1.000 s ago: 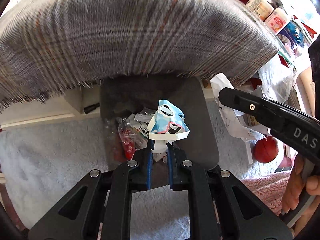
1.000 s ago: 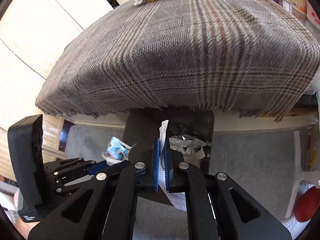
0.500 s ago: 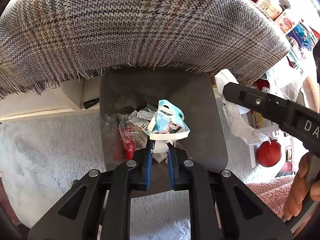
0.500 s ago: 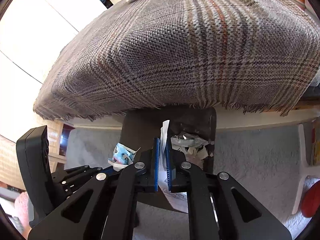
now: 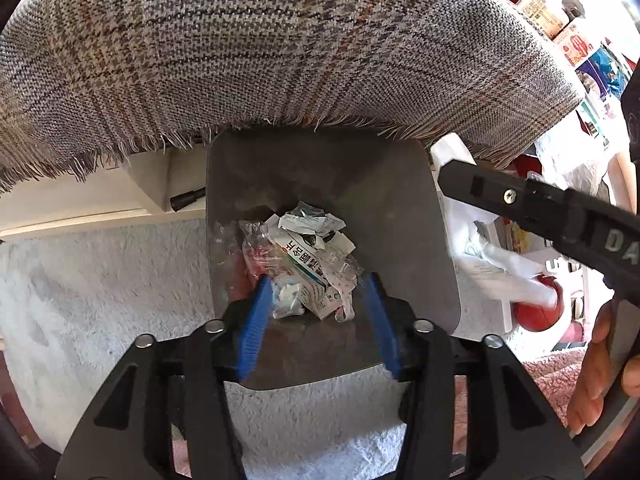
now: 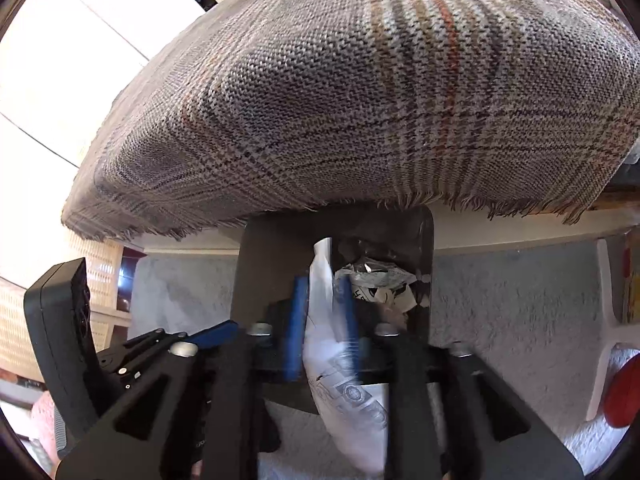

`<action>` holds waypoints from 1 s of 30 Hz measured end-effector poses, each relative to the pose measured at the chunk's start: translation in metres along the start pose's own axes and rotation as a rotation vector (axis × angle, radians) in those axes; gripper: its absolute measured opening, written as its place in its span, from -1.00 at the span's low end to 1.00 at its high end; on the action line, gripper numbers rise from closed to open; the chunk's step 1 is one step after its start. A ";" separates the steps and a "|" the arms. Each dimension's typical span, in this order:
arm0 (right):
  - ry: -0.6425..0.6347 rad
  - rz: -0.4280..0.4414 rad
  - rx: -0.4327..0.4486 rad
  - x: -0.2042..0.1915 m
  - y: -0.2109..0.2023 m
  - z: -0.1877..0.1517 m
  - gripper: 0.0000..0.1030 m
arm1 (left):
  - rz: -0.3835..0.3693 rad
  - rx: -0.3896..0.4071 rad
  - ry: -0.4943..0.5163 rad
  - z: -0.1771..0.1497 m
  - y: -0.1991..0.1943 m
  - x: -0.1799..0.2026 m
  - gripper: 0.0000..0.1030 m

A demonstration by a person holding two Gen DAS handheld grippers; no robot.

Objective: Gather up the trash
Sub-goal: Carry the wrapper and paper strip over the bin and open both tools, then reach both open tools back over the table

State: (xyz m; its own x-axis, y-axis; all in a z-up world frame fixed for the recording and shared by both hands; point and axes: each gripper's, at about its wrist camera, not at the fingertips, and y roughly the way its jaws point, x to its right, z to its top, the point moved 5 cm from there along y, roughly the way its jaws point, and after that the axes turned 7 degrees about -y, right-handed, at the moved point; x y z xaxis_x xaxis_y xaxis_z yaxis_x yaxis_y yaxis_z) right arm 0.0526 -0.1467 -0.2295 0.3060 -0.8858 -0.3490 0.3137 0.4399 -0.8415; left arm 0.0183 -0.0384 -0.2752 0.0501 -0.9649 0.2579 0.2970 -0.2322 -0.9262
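Jaws of left gripper (image 5: pixel 318 300) apart over bin (image 5: pixel 400 208), right gripper (image 6: pixel 322 312) around paper (image 6: pixel 322 276)

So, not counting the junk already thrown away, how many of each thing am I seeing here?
Hand-held grippers: 2, left hand-held gripper and right hand-held gripper
Dark trash bin: 1
White paper between the right one's fingers: 1
Plaid tablecloth: 1
Total: 5

Readable marks: few, mostly partial

White capitals "DA", cut off by the frame's right edge, stand on the right gripper (image 5: pixel 520 204) body; Korean print on a wrapper (image 5: pixel 308 268) in the bin (image 5: pixel 400 200), centre frame, is too crumpled to read.
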 end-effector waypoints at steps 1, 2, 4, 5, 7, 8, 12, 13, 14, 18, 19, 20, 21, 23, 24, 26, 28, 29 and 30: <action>0.002 0.000 0.007 0.001 -0.002 0.000 -0.10 | 0.006 0.003 0.001 0.000 -0.001 -0.001 0.02; 0.002 -0.003 0.016 0.002 -0.003 0.001 -0.09 | 0.009 0.005 0.001 0.000 -0.005 -0.004 0.06; 0.002 -0.017 0.026 0.004 -0.006 0.001 0.13 | 0.025 0.015 0.002 0.000 -0.008 -0.007 0.32; 0.003 -0.038 0.035 0.006 -0.007 0.002 0.39 | 0.029 0.020 0.002 -0.001 -0.010 -0.009 0.40; 0.001 -0.083 0.055 0.010 -0.012 0.003 0.70 | 0.043 0.034 -0.002 0.000 -0.014 -0.013 0.63; 0.001 -0.098 0.059 0.012 -0.014 0.004 0.84 | 0.045 0.037 -0.005 0.001 -0.015 -0.014 0.67; -0.008 -0.146 0.066 0.017 -0.019 0.005 0.93 | 0.045 0.048 -0.019 0.007 -0.024 -0.021 0.83; -0.011 -0.151 0.064 0.018 -0.019 0.005 0.93 | 0.039 0.056 -0.021 0.009 -0.028 -0.021 0.84; -0.013 -0.150 0.059 0.018 -0.019 0.006 0.93 | 0.037 0.061 -0.021 0.011 -0.032 -0.022 0.84; -0.004 -0.123 0.049 0.019 -0.023 0.007 0.93 | 0.032 0.094 -0.007 0.019 -0.054 -0.017 0.84; -0.007 -0.126 0.049 0.020 -0.029 0.007 0.93 | 0.037 0.101 -0.003 0.018 -0.059 -0.012 0.84; -0.013 -0.135 0.051 0.020 -0.036 0.009 0.93 | 0.045 0.107 0.002 0.020 -0.064 -0.010 0.84; -0.017 -0.138 0.054 0.020 -0.042 0.011 0.93 | 0.054 0.113 0.005 0.022 -0.070 -0.008 0.84; -0.019 -0.135 0.064 0.020 -0.058 0.016 0.93 | 0.048 0.133 -0.001 0.027 -0.084 -0.009 0.84; -0.015 -0.133 0.072 0.020 -0.066 0.020 0.93 | 0.044 0.143 -0.008 0.032 -0.093 -0.009 0.84; -0.008 -0.135 0.072 0.020 -0.079 0.026 0.93 | 0.045 0.153 -0.013 0.035 -0.097 -0.006 0.84; -0.004 -0.136 0.063 0.021 -0.089 0.033 0.93 | 0.057 0.160 -0.009 0.042 -0.106 -0.006 0.84; -0.002 -0.134 0.065 0.021 -0.095 0.039 0.93 | 0.063 0.161 -0.005 0.047 -0.112 -0.006 0.84; -0.005 -0.136 0.068 0.021 -0.101 0.045 0.93 | 0.063 0.161 -0.001 0.051 -0.116 -0.005 0.84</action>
State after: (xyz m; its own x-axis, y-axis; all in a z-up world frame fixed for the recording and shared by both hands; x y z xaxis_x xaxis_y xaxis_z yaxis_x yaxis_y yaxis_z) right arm 0.0672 -0.2030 -0.1330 0.2613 -0.9371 -0.2313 0.4126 0.3251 -0.8509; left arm 0.0321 -0.0004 -0.1552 0.0740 -0.9768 0.2011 0.4418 -0.1487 -0.8847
